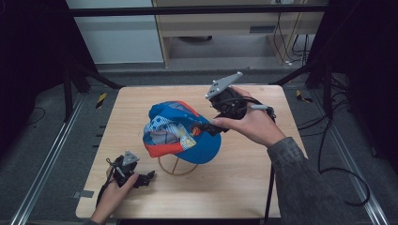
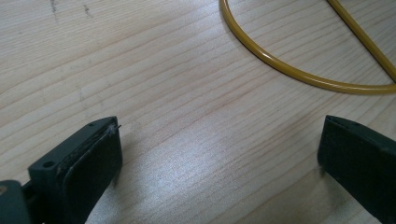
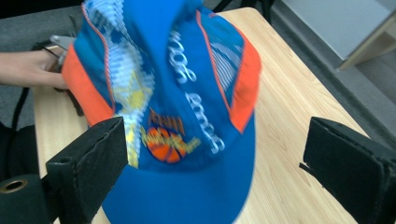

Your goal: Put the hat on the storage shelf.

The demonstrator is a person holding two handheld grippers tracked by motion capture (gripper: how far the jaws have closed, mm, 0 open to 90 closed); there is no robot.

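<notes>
Right gripper (image 1: 212,126) spread at cap (image 1: 180,131) brim, left gripper (image 1: 149,177) spread beside wire stand (image 1: 176,168); best closed squarely on brim, stand steadied.

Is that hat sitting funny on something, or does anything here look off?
The blue and orange cap sits tilted on a yellow wire stand, crown leaning left with its brim hanging out to the right. Nothing looks spilled or broken on the wooden table.

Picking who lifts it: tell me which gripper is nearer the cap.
Right. The right gripper is open at the cap's brim; the left gripper rests open on the table, apart from the cap.
</notes>
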